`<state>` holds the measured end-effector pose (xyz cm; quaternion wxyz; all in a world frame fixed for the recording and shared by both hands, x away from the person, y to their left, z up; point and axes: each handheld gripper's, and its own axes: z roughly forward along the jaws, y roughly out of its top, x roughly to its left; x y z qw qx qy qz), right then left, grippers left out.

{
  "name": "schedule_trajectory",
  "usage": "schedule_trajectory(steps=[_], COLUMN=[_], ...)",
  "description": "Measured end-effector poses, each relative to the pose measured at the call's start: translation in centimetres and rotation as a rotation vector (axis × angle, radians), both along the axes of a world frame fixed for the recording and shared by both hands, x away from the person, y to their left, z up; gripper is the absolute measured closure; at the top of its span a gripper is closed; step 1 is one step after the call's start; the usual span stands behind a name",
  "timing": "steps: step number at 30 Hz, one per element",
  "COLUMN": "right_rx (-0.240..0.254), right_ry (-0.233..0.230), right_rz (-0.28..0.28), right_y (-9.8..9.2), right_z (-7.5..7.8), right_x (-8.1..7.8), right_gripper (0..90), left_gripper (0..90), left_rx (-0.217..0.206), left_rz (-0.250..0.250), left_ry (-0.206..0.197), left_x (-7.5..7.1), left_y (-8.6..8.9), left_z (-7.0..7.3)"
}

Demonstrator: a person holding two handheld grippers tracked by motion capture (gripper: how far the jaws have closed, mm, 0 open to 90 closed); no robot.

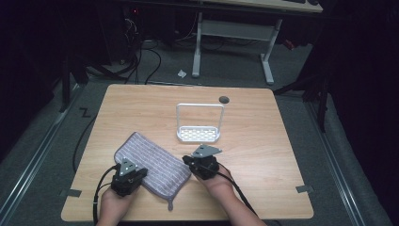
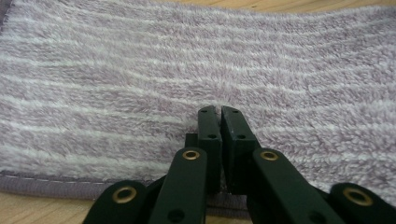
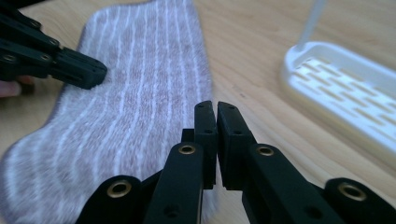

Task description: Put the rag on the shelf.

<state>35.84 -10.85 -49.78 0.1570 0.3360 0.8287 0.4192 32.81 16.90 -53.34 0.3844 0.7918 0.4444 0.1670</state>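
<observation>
Both grippers sat low on the counter (image 1: pixel 263 155) by the towel (image 1: pixel 155 165). We had the left gripper (image 2: pixel 219 110) w/ jaws closed tight, tips pressed into the towel's pile near its hem; whether it pinched any cloth, we couldn't tell. Right gripper (image 3: pixel 216 105) was closed too, nothing between its jaws, at the towel's right edge. Towel lay flat, front-left of the counter, near the white rack (image 1: pixel 199 135) behind it.

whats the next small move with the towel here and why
Probably lift both grippers a little together. The left gripper is shut with its tips pressed into the towel near its edge; the right gripper is shut at the towel's other edge, though whether it pinches cloth is unclear.
</observation>
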Motion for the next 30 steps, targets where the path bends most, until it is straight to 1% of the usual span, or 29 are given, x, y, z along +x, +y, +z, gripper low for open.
schedule_trajectory(steps=[1,2,4,5,6,9,10,11,12,13,14,15,16,17,18,19,20,21,22,23,24,25,26,27,28,29,30], right_rx=[0.000,-0.021,-0.060,-0.074,-0.077,-0.079,-0.079,-0.075,-0.075,-0.062,-0.053,-0.046,-0.046,-0.004,0.006,0.006,0.027,0.027,0.021,0.018,0.014,0.002,-0.005,-0.005,-0.032,-0.032,-0.063], right_ry=[0.000,0.042,0.056,0.063,0.067,0.073,0.073,0.080,0.080,0.092,0.099,0.101,0.101,0.090,0.079,0.079,0.057,0.057,0.046,0.045,0.049,0.059,0.071,0.071,0.097,0.097,0.123], right_rz=[0.000,0.006,0.021,0.028,0.036,0.044,0.044,0.044,0.044,0.036,0.031,0.026,0.026,0.011,0.006,0.006,-0.008,-0.008,-0.011,-0.012,-0.014,-0.015,-0.017,-0.017,-0.017,-0.017,-0.014], right_y=[0.0,1.0,1.2,1.1,0.9,-0.4,-0.4,-1.8,-1.8,-3.3,-3.8,-4.5,-4.5,-5.4,-5.6,-5.6,-5.3,-5.3,-4.4,-3.8,-3.1,-2.4,-1.8,-1.8,-0.9,-0.9,-0.7], right_z=[0.0,-1.2,-2.1,-2.5,-2.8,-2.9,-2.9,-2.8,-2.8,-2.9,-2.9,-2.8,-2.8,-2.0,-1.7,-1.7,-1.1,-1.1,-1.1,-1.1,-1.3,-1.4,-1.7,-1.7,-2.2,-2.2,-2.8], right_x=[0.0,0.5,0.5,0.1,-0.4,-2.7,-2.7,-4.8,-4.8,-6.8,-7.4,-8.1,-8.1,-8.6,-8.4,-8.4,-6.9,-6.9,-5.1,-3.9,-2.7,-1.5,-0.4,-0.4,1.2,1.2,1.7], right_gripper=[87.4,87.9,88.3,88.4,88.5,88.5,88.5,88.4,88.4,88.2,87.8,86.0,86.0,82.5,81.3,81.3,79.9,79.9,79.7,79.7,79.8,79.9,80.0,80.0,80.0,80.0,80.2], left_gripper=[86.8,86.7,86.6,86.5,86.4,85.8,85.4,84.7,84.0,82.7,81.0,76.1,70.0,63.9,61.3,58.6,56.0,55.7,56.8,58.9,61.0,62.2,62.3,62.3,62.1,62.1,62.2], left_rx=[0.000,-0.002,-0.003,-0.010,-0.010,-0.016,-0.016,-0.028,-0.028,-0.030,-0.031,-0.032,-0.032,-0.038,-0.037,-0.037,-0.073,-0.073,-0.083,-0.077,-0.062,-0.034,-0.034,-0.015,0.002,0.002,0.009], left_rz=[0.000,0.001,-0.002,-0.014,-0.014,-0.073,-0.073,-0.115,-0.115,-0.161,-0.180,-0.194,-0.194,-0.179,-0.154,-0.154,-0.098,-0.098,-0.067,-0.067,-0.071,-0.074,-0.074,-0.075,-0.079,-0.079,-0.090], left_ry=[0.000,0.000,0.002,0.007,0.007,0.010,0.010,0.015,0.015,0.017,0.020,0.025,0.025,0.001,-0.018,-0.018,-0.008,-0.008,0.009,0.018,0.028,0.038,0.038,0.044,0.025,0.025,0.025], left_x=[0.0,0.0,-0.1,-0.1,-0.1,-0.9,-0.9,-1.4,-1.4,-1.9,-2.1,-2.0,-2.0,-1.8,-1.6,-1.6,-0.9,-0.9,-0.2,0.0,0.2,0.3,0.3,0.4,0.3,0.3,0.3], left_y=[0.0,-0.1,-0.1,-0.4,-0.4,-2.2,-2.2,-3.5,-3.5,-4.8,-5.3,-5.7,-5.7,-5.6,-5.2,-5.2,-4.2,-4.2,-3.6,-3.5,-3.6,-3.8,-3.8,-4.0,-4.2,-4.2,-4.5], left_z=[0.0,0.0,0.0,0.0,0.0,0.0,0.0,0.0,0.0,0.1,0.2,0.4,0.4,1.0,1.4,1.4,1.6,1.6,1.5,1.3,1.1,0.8,0.8,0.5,0.4,0.4,0.4])
